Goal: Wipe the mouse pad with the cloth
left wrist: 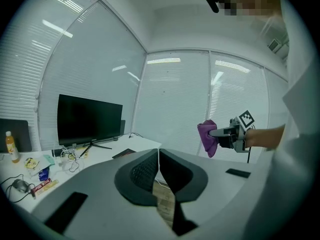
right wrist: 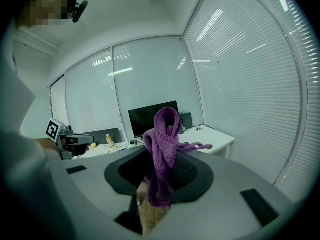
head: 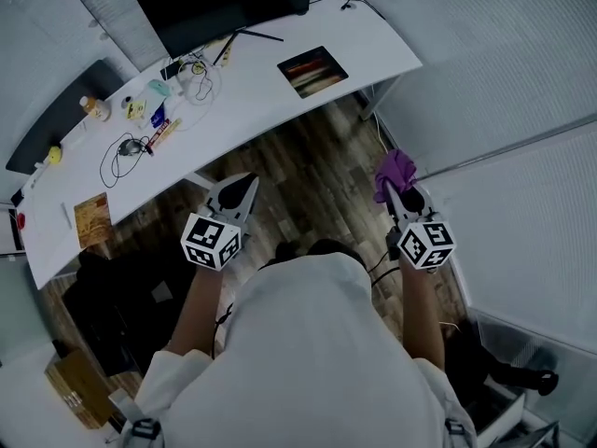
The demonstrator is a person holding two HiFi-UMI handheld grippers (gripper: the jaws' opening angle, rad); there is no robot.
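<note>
The purple knitted cloth (head: pixel 395 169) is pinched in my right gripper (head: pixel 392 187), which is shut on it and held in the air over the wooden floor, well short of the desk. In the right gripper view the cloth (right wrist: pixel 162 144) stands up from the jaws and drapes down between them. The dark mouse pad (head: pixel 312 70) with a coloured print lies on the white desk (head: pixel 261 91), near its right end. My left gripper (head: pixel 244 183) is shut with nothing in it and also hangs short of the desk edge. The left gripper view shows the mouse pad (left wrist: pixel 124 153) far ahead.
A black monitor (head: pixel 224 3) stands at the back of the desk, with cables, a mouse (head: pixel 131 146), a bottle (head: pixel 93 108) and small items to its left. A brown printed pad (head: pixel 91 219) lies at the desk's left end. Dark furniture (head: pixel 121 306) and a cardboard box (head: pixel 79 385) sit lower left.
</note>
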